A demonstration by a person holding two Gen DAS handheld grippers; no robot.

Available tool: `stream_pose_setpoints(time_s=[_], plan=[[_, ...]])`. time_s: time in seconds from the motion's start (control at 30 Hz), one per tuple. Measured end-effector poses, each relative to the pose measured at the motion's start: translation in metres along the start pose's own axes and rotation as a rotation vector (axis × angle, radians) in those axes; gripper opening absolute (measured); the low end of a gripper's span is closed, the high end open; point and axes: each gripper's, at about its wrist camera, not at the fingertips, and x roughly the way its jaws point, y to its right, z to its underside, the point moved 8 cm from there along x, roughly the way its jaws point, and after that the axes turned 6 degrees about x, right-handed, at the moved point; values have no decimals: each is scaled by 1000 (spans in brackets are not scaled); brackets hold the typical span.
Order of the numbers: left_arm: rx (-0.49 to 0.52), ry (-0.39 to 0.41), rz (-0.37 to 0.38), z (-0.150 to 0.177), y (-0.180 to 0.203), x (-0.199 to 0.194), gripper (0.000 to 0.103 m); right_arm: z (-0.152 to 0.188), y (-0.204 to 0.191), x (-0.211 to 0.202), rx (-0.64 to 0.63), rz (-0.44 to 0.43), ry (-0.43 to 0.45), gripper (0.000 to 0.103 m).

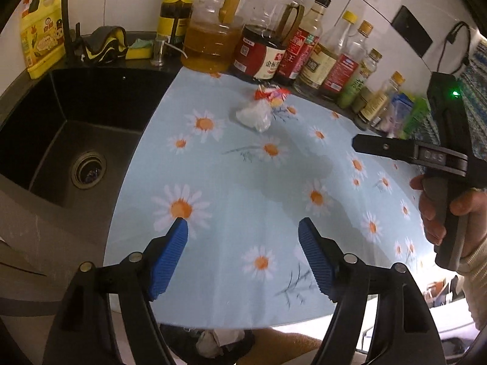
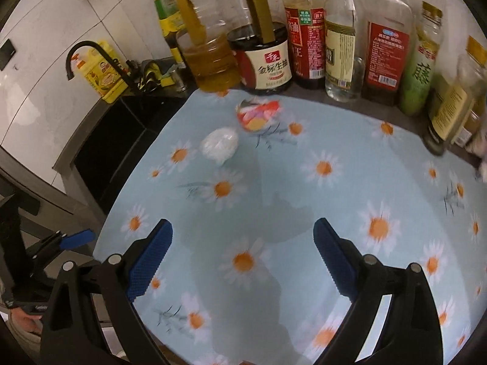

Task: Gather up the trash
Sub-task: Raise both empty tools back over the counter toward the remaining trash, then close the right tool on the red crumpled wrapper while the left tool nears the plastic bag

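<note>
A: Left gripper (image 1: 243, 228)?
B: Jaws standing apart, gripping nothing, hovering over the daisy-print cloth (image 1: 231, 182) at the bottom of the left wrist frame.
A: Right gripper (image 2: 243, 231)?
B: Same, jaws spread wide and released, nothing between them, sitting at the bottom centre of the right wrist frame. A hand (image 1: 441, 210) is holding it at the right edge of the left view.
A: Trash?
B: White crumpled wad (image 1: 255, 115) lying on the cloth on the counter, upper centre of the left frame. Colourful wrapper (image 1: 272, 94) lying just behind it, seeming to touch it. Both well apart from either gripper. More crumpled trash (image 1: 213, 340) showing at the bottom edge, below the counter.
A: Background?
B: Row of bottles (image 2: 310, 30) standing along the wall at the top, black sink (image 1: 76, 140) sitting on the left, black faucet (image 1: 61, 0) at upper left.
</note>
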Motion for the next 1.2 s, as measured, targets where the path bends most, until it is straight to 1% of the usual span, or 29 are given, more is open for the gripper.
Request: stream_pose_setpoints(time_s=[0.13, 0.23, 0.47, 0.67, 0.8, 0.87, 0.93, 1.1, 1.17, 1.2], plan=[[-13, -1, -30, -12, 6, 10, 73, -24, 12, 14, -18, -11, -8, 94], [-36, 5, -38, -17, 11, 14, 73, -41, 19, 27, -28, -20, -20, 94], [-85, 17, -75, -23, 14, 17, 73, -81, 20, 64, -77, -22, -39, 94], [-110, 24, -96, -29, 14, 18, 73, -102, 14, 98, -92, -31, -63, 94], [-109, 18, -104, -34, 18, 23, 73, -116, 15, 114, -87, -18, -69, 93], [-107, 15, -106, -36, 20, 26, 73, -120, 17, 122, -75, -18, -79, 89], [-109, 12, -107, -37, 22, 28, 73, -123, 18, 130, -84, -6, -90, 83], [-120, 6, -116, -39, 24, 32, 73, -124, 13, 137, -111, -18, -100, 81], [-118, 2, -122, -40, 24, 34, 73, -124, 11, 140, -116, -22, -105, 77], [-118, -1, -123, -40, 24, 35, 73, -124, 11, 142, -124, -20, -109, 71]])
